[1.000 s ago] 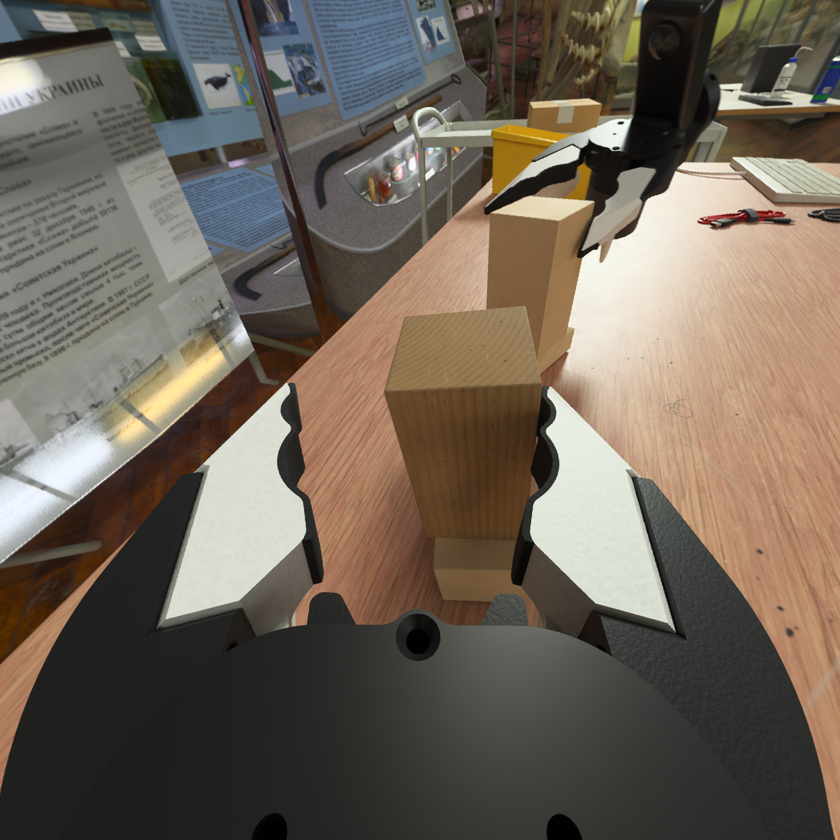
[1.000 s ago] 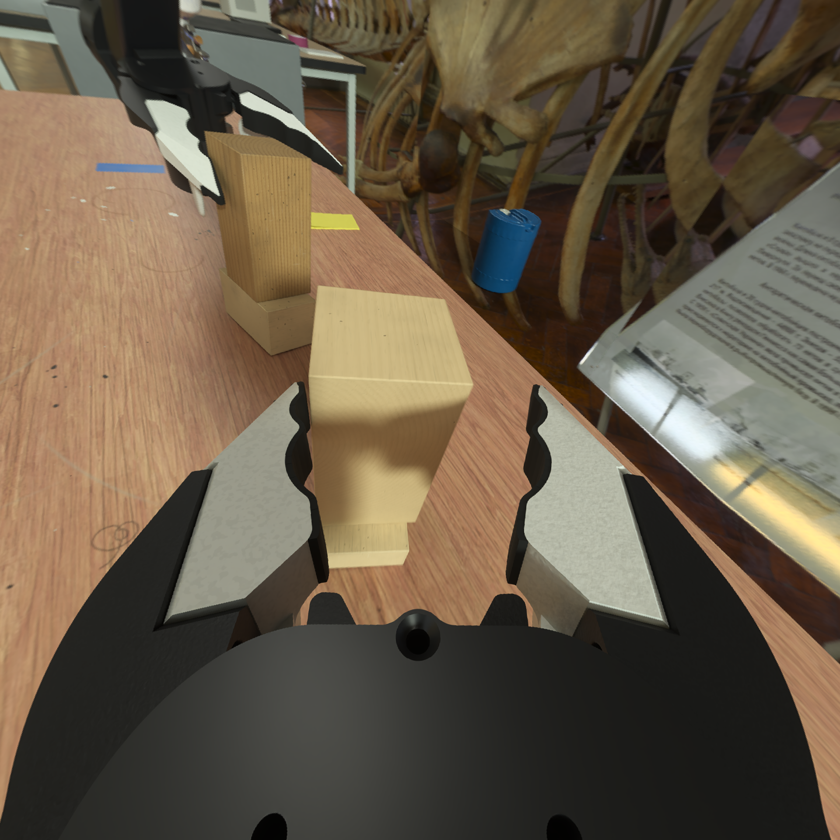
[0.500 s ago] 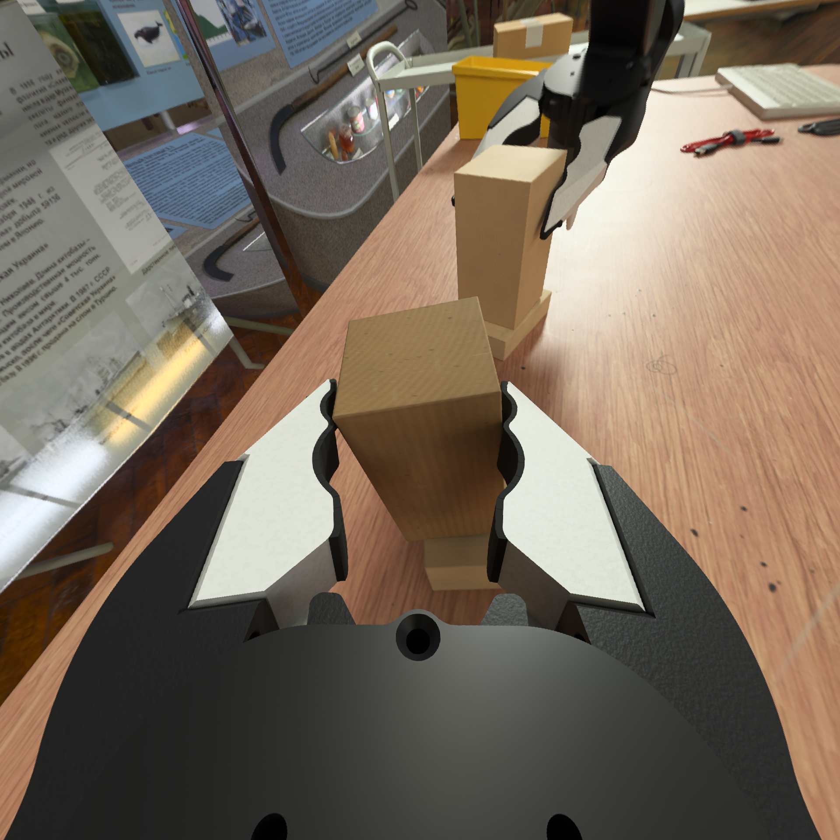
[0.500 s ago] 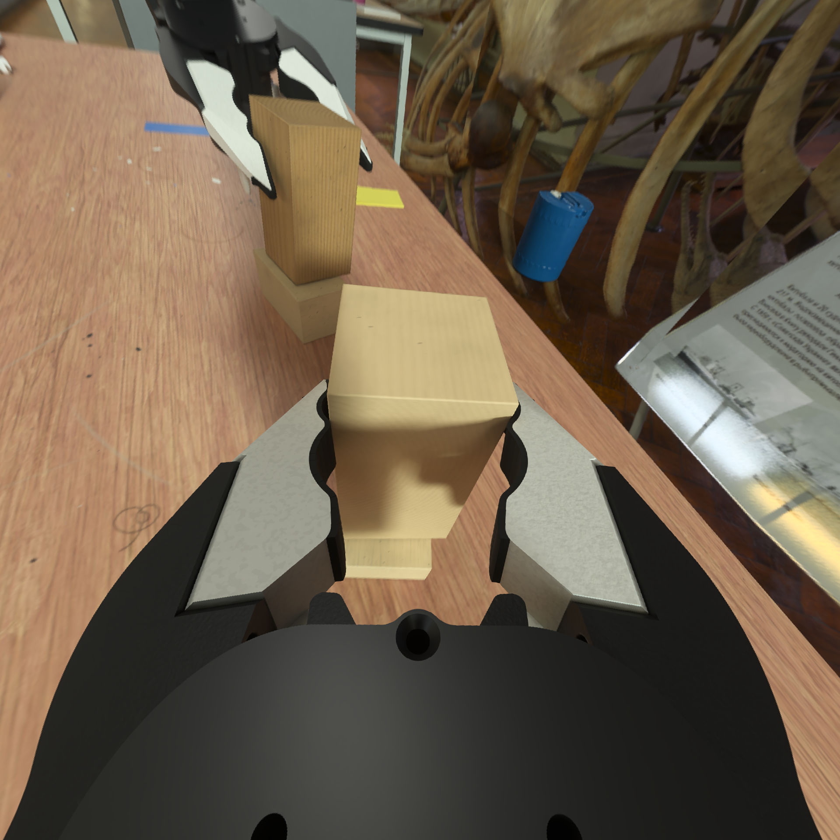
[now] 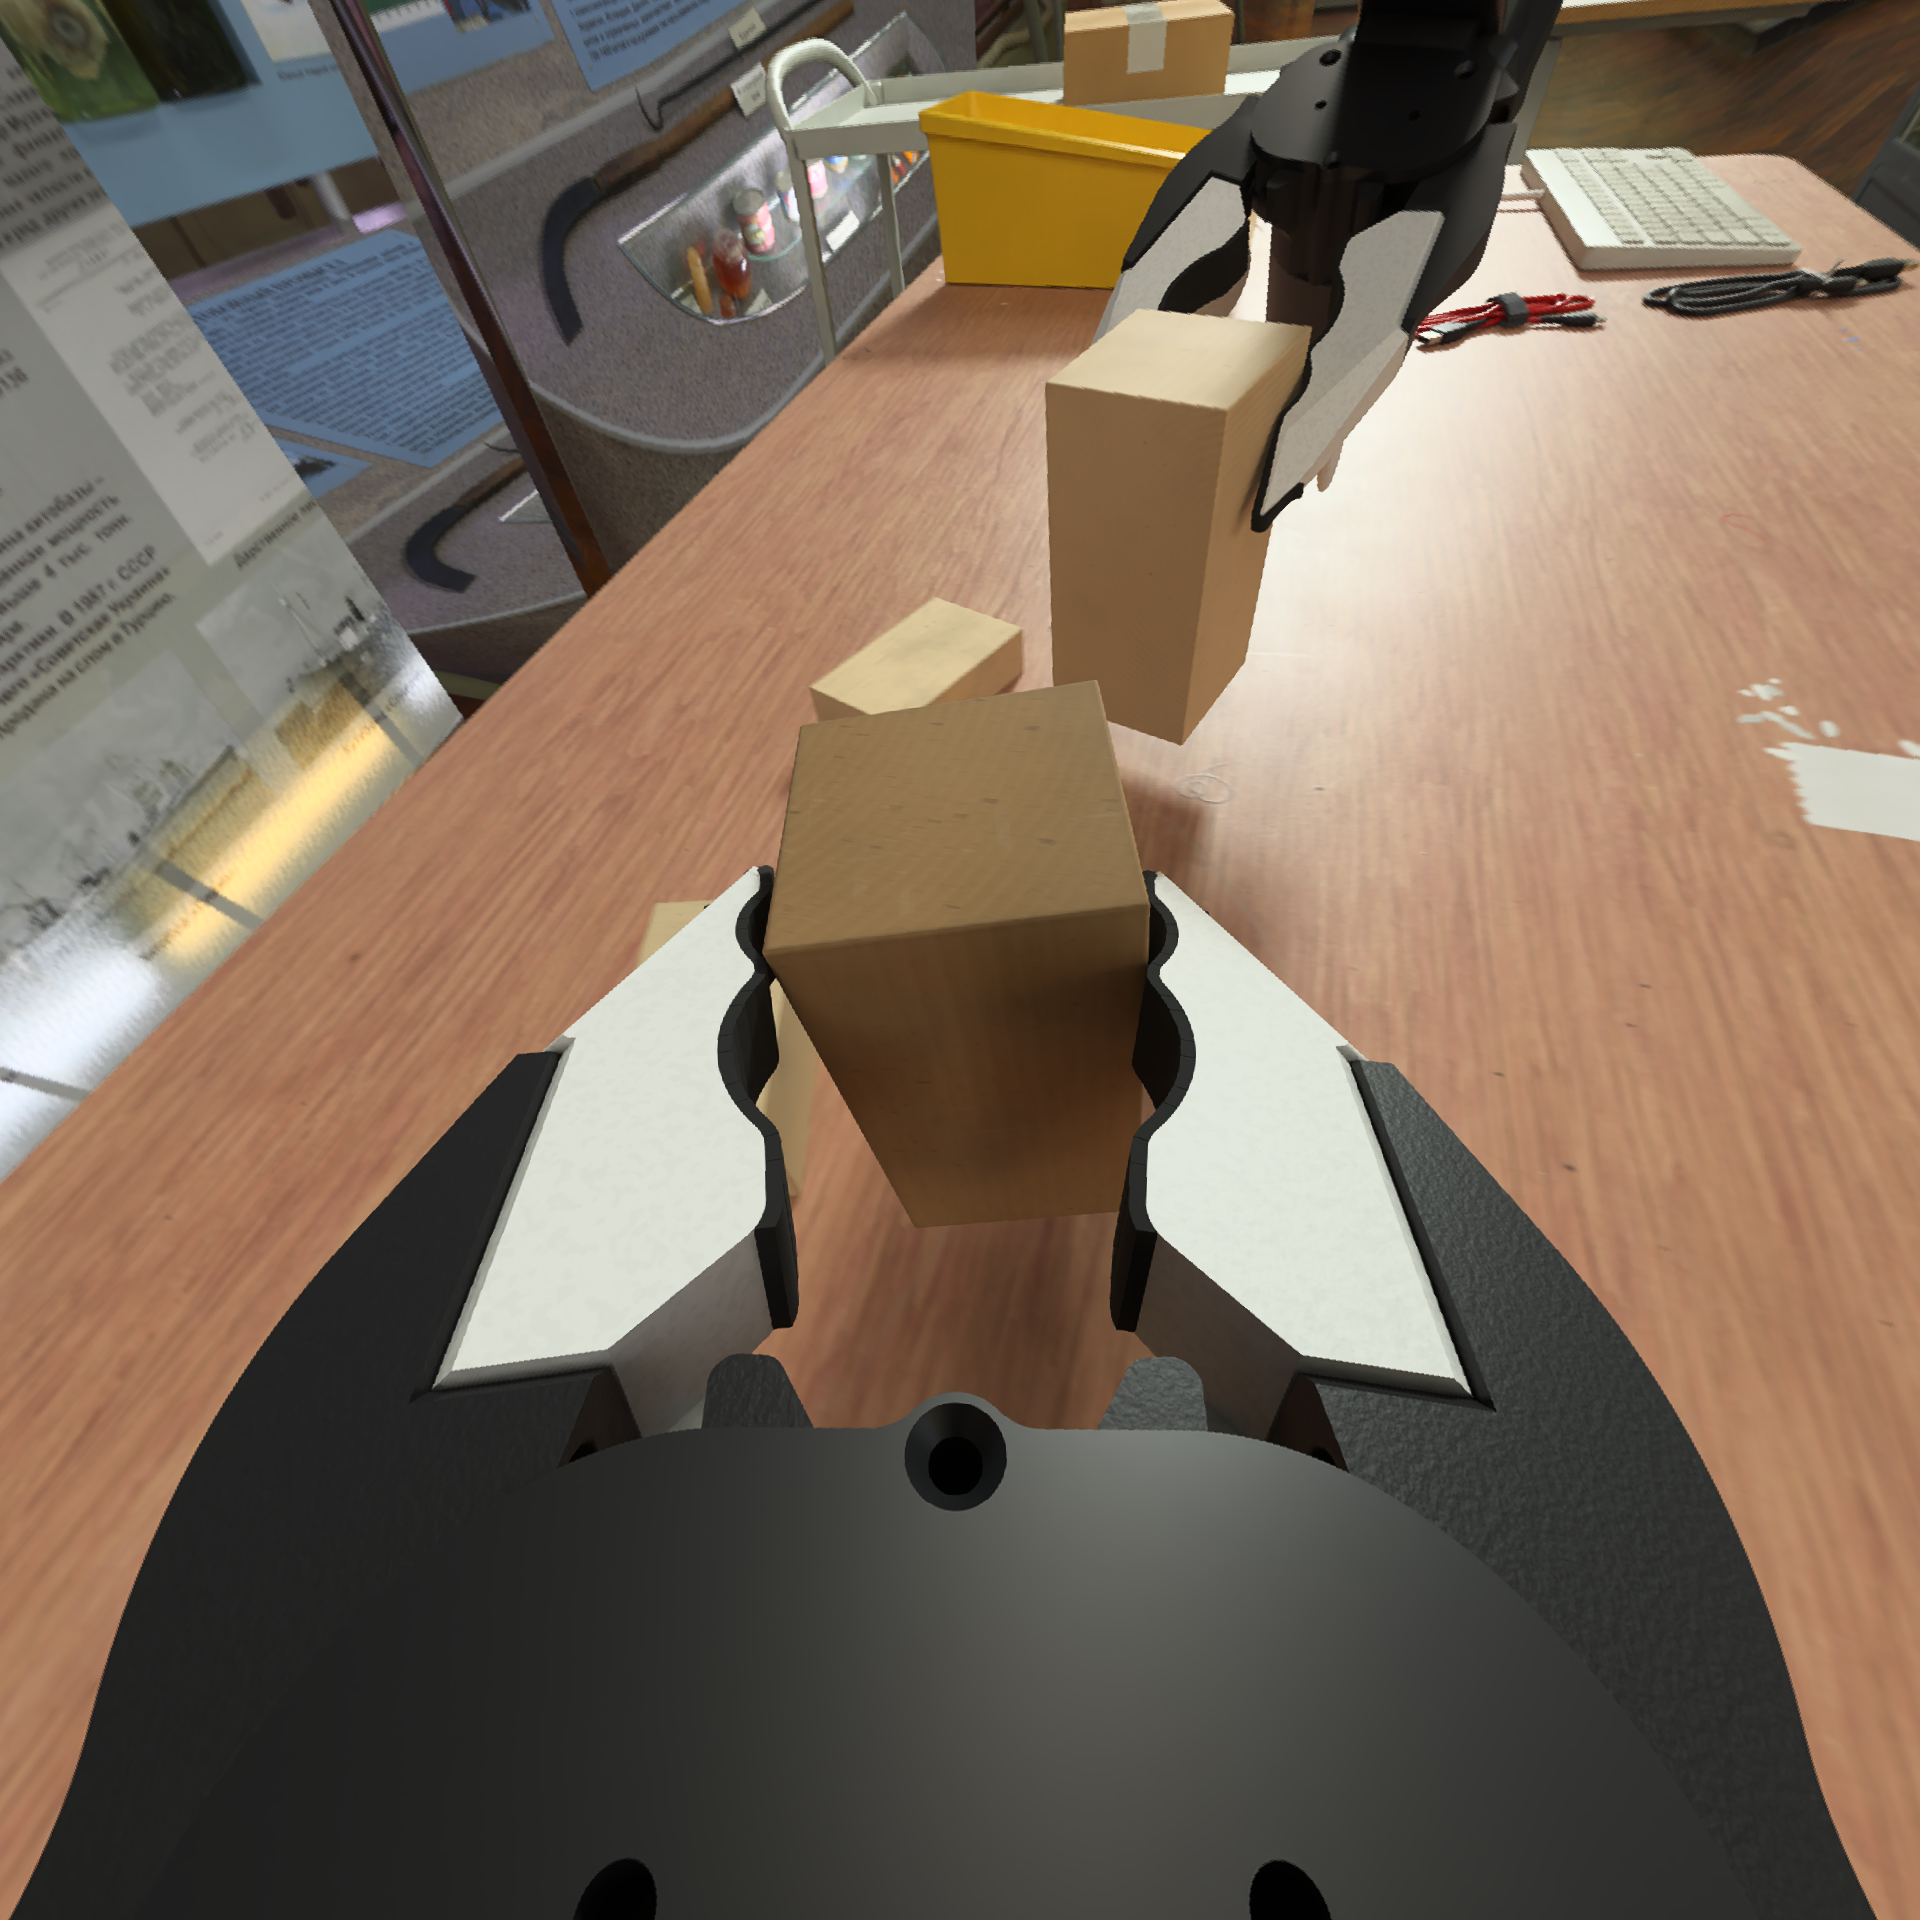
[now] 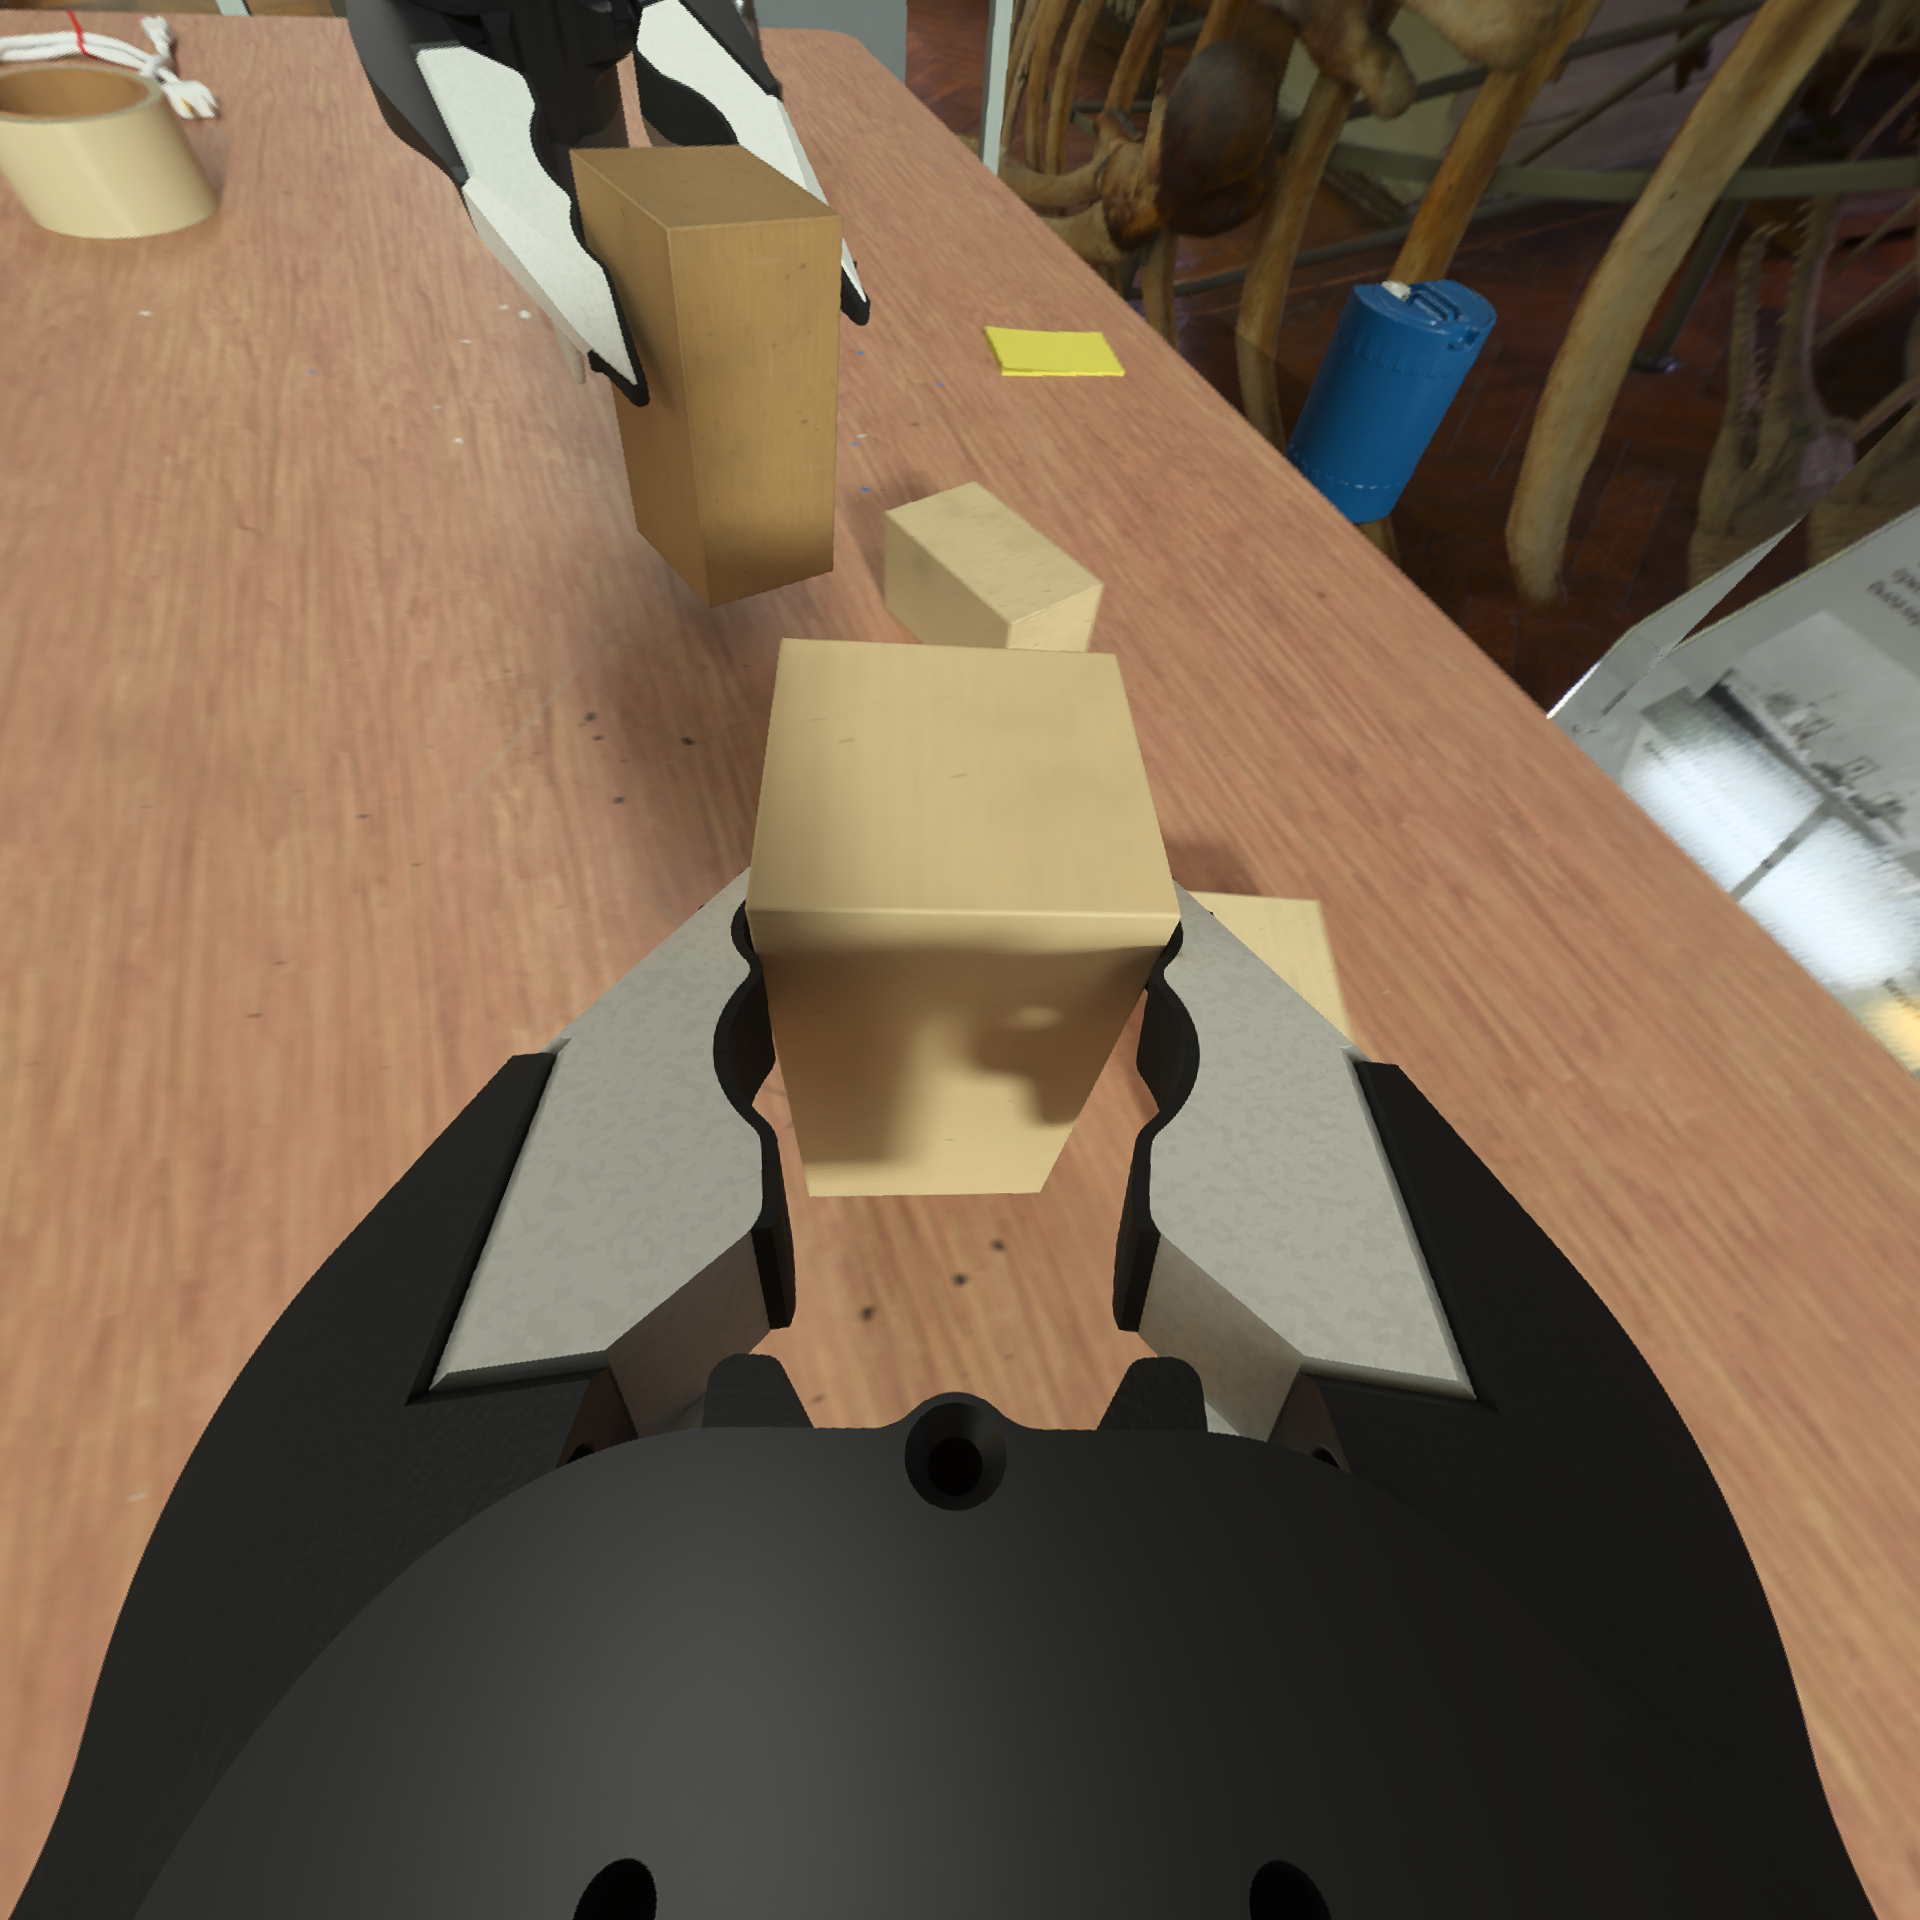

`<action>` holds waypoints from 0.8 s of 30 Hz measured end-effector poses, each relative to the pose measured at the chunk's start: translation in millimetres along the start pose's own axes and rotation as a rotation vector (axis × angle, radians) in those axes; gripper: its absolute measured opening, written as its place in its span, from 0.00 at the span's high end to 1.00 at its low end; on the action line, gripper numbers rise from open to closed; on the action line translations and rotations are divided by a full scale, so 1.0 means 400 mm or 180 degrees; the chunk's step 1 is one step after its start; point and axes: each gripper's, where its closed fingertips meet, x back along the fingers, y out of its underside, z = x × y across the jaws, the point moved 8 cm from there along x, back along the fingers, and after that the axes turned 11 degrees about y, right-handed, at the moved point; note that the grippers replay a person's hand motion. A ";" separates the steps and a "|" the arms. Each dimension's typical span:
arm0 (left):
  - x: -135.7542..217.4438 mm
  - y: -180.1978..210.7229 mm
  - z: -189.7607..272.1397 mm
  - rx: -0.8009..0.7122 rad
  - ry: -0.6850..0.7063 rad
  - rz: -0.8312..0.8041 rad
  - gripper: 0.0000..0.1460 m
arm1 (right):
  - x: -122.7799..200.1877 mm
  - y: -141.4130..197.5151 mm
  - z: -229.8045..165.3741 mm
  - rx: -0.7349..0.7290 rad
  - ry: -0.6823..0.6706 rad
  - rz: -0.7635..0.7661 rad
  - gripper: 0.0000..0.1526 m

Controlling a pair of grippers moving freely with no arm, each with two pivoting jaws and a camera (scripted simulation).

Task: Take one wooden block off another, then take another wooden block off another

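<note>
My left gripper [image 5: 954, 914] is shut on a tall darker wooden block [image 5: 956, 935] and holds it clear above the wooden table [image 5: 1558, 987]. Its low pale base block [image 5: 670, 925] lies on the table, mostly hidden behind my left finger. My right gripper [image 6: 958, 920] is shut on a tall pale wooden block [image 6: 951, 831], also held off the table. Its flat base block [image 6: 1283, 951] lies to its right. In the right wrist view the left gripper's dark block [image 6: 738, 364] hangs ahead, and its base block [image 6: 987, 571] rests near the table edge.
A yellow bin [image 5: 1039, 197], a keyboard [image 5: 1662, 208] and red [image 5: 1507, 312] and black cables [image 5: 1766, 286] are at the far end. A tape roll [image 6: 99, 156] and a yellow note [image 6: 1055, 351] lie on the table. A blue canister [image 6: 1387, 400] stands beyond the edge.
Both grippers closed on their tall blocks, then lifted them off the base blocks and shifted them sideways. The base blocks stay on the table, now uncovered.
</note>
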 end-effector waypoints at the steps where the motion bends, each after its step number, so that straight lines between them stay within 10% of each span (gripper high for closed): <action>1: 0.004 0.000 0.017 0.0023 0.0013 -0.0006 0.53 | 0.011 -0.001 -0.017 -0.0023 -0.0013 -0.0016 0.54; 24: 0.059 0.009 0.310 0.0214 0.0001 0.0009 0.53 | 0.129 0.010 -0.233 -0.0118 -0.0245 -0.0149 0.54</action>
